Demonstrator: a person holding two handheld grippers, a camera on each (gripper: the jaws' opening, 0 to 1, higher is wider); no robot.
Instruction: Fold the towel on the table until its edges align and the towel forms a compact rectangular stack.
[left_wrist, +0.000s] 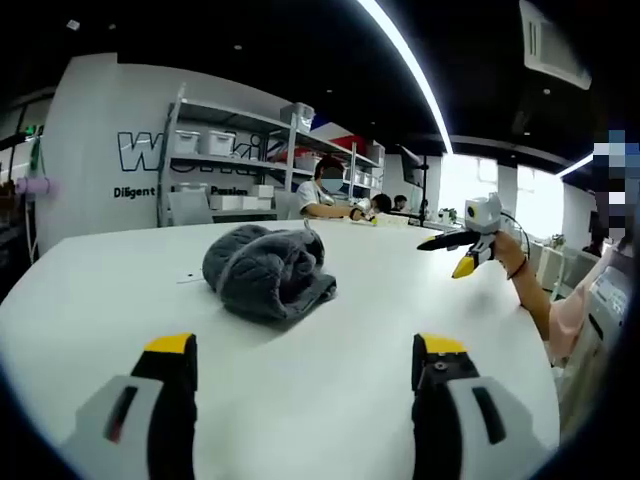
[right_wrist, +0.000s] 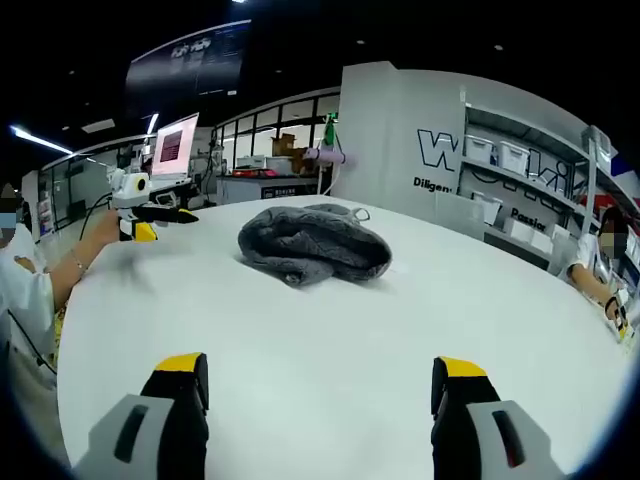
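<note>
- The grey towel lies crumpled in a heap near the middle of the white worktop; no fold has been made.
- Your left claw is wide and holds nothing.
- Your right claw is likewise wide and holds nothing.
- Remaining, as judged: spread the towel flat, fold it, align its edges.
</note>
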